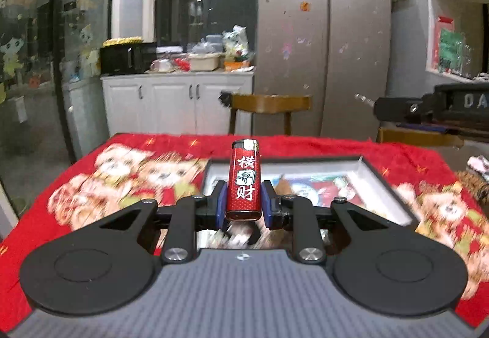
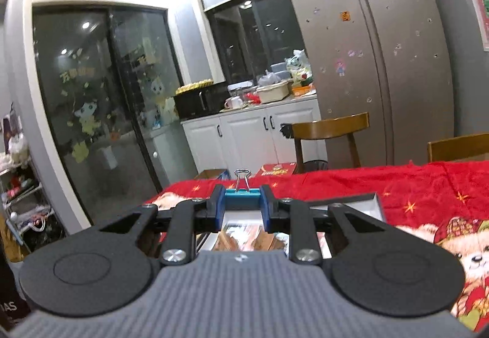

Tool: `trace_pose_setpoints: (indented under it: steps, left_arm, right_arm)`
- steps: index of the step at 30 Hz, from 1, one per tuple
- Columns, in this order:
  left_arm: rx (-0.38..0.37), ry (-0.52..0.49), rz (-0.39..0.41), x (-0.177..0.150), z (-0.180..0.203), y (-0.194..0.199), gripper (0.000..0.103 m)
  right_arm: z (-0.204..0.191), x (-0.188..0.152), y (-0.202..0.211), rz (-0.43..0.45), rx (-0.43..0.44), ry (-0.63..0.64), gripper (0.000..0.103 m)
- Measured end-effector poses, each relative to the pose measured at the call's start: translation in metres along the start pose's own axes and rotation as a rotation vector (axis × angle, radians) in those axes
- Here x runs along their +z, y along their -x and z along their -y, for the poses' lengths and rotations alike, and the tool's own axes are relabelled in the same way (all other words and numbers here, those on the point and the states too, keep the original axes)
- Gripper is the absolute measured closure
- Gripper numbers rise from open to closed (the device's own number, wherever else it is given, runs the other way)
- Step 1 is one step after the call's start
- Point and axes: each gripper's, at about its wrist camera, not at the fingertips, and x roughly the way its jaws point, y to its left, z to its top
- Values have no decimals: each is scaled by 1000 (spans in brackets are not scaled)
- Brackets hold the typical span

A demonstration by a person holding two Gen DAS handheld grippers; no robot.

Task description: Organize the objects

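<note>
Motion blur smears the tray's contents, so we cannot identify them. Our left gripper clamps a glossy red lighter upright above the cloth; our right gripper pinches a blue binder clip, wire handles up

Bright ceiling-spot glare, fisheye-bent edges, motion-blurred tablecloth.
</note>
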Motion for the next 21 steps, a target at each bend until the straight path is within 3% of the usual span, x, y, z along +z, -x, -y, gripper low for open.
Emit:
trace_pose_setpoints:
  steps: [6, 11, 21]
  left_arm:
    - [-69, 50, 31, 31, 24, -26, 75]
    - [-129, 82, -11, 44, 46, -70, 75]
    - [-203, 30, -132, 6, 88, -152, 75]
  right_arm:
    - [33, 18, -22, -3, -29, -69, 76]
    - [63, 21, -49, -29, -55, -119, 76]
    - [115, -20, -104, -163, -116, -199, 76]
